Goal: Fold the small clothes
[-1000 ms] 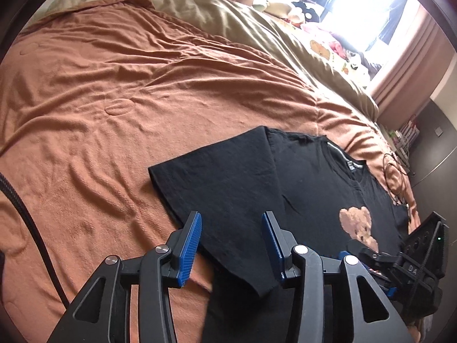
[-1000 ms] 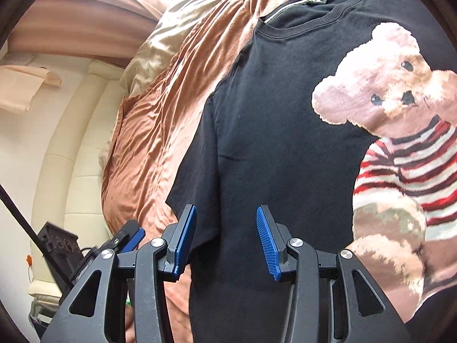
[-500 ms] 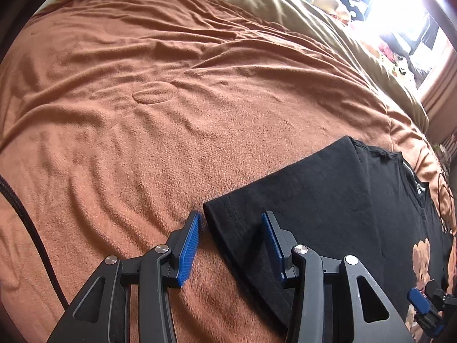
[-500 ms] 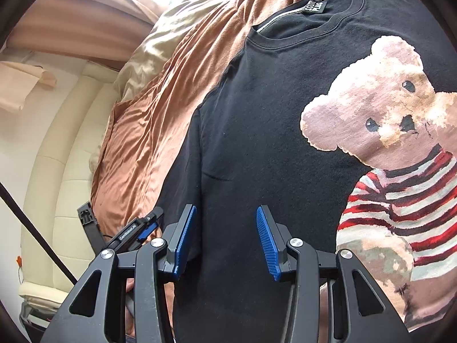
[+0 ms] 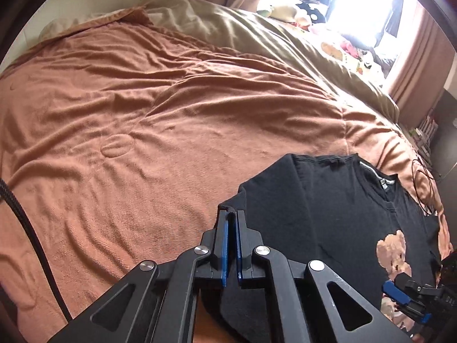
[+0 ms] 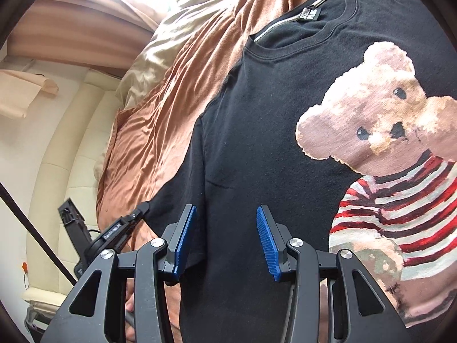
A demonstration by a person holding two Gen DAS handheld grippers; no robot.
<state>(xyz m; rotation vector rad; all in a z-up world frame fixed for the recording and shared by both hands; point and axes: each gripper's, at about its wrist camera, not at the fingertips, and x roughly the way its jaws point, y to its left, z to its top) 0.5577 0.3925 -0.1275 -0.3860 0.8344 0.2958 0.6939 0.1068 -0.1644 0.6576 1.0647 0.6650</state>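
1. The orange blanket (image 5: 171, 120) lies bare from the bed's head edge to the black T-shirt (image 5: 328, 214): free passage there.
2. A beige duvet (image 5: 271, 45) and toys heap along the window edge.
3. A black cable (image 5: 422, 177) crowds the near-window corner.

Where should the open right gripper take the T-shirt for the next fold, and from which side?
Probably the T-shirt's side edge just below the sleeve that the left gripper already pinches. The right gripper hangs open over that area. Come in from the blanket side, low and level: the cloth lies flat, so only an edge gives the fingers something to close on.
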